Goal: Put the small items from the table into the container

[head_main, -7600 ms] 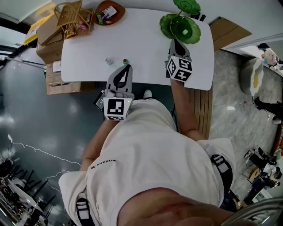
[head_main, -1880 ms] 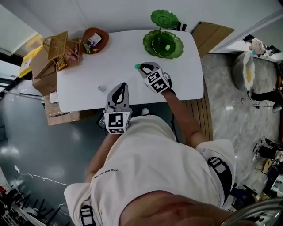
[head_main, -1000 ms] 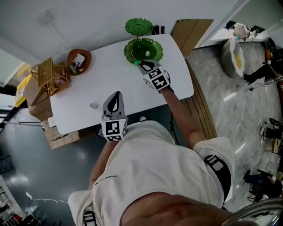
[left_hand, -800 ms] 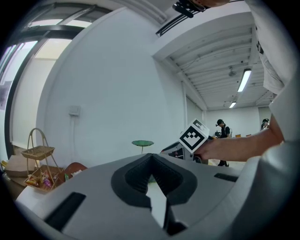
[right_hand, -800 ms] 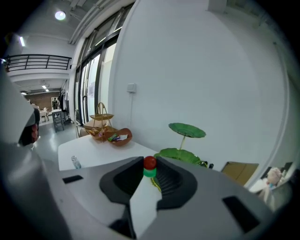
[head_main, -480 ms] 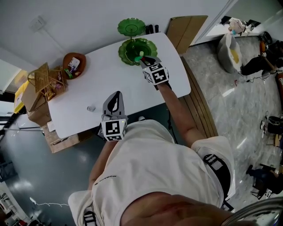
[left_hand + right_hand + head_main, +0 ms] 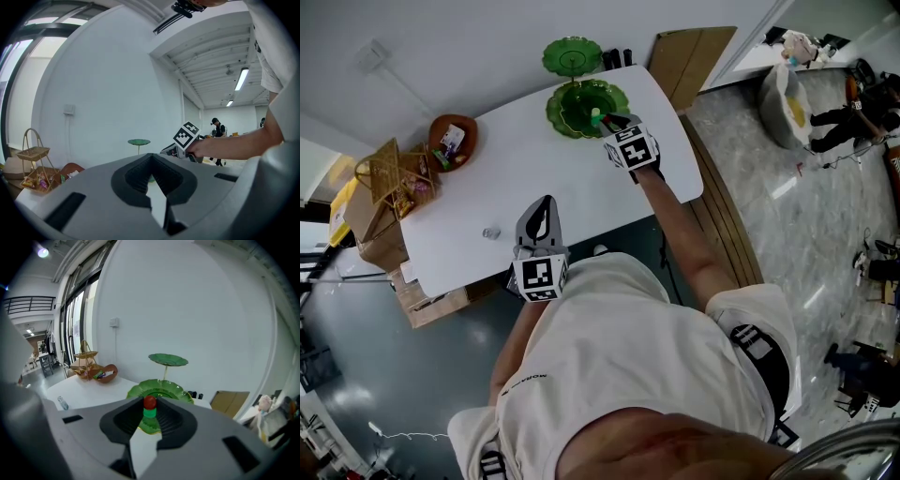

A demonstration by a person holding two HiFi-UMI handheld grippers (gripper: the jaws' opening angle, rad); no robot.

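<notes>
My right tool [image 7: 149,414] pinches a small red-topped green piece [image 7: 149,403] above the green leaf-shaped tiered dish [image 7: 177,392], upper centre; my left tool [image 7: 151,157] is pressed together.

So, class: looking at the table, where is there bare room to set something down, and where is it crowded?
The middle of the table is bare, between the brown bowl and the green dish; so is the right end beside the right gripper. Crowded: the left end by the basket and bowl.

brown bowl [image 7: 468,130] beside wicker basket stand [image 7: 386,157]; cardboard box [image 7: 369,240].
</notes>
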